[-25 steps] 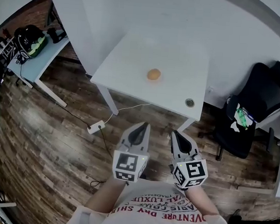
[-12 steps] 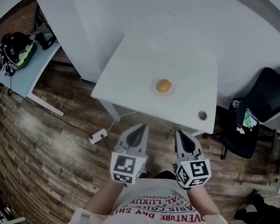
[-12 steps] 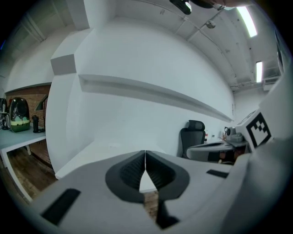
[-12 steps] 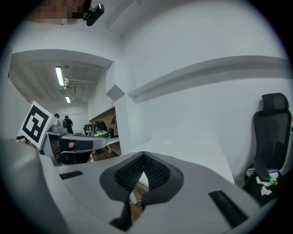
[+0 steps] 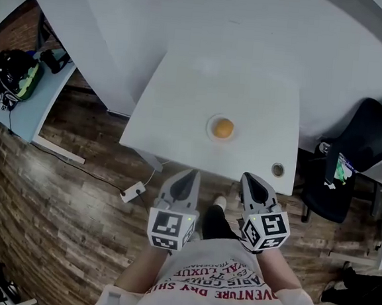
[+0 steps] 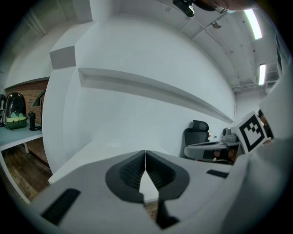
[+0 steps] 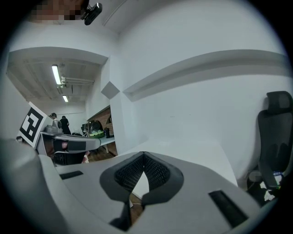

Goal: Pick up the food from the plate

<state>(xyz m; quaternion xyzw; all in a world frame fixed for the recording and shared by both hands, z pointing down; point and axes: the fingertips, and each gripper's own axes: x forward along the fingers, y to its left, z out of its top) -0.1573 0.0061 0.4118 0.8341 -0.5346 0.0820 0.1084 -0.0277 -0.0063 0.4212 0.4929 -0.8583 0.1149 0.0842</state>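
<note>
- The step in hand was judged to be the approach, tbh: nothing had been grabbed, and the small orange food [image 5: 223,127] was seen sitting on the plate [image 5: 210,128], toward the 6 o'clock side of the white surface [image 5: 183,95].
- The left gripper [image 5: 190,176] and right gripper [image 5: 250,179] were held side by side just off the surface's near edge, over the wooden floor [image 5: 73,205].
- Both were clamped fully closed, with nothing between the jaws.
- The food was placed at roughly 1 o'clock from the left gripper and 11 o'clock from the right, well apart from both.
- For the next move, one gripper would probably need to be carried forward, opened wide, then lowered around the food. It looked round, so rolling could be expected.
</note>
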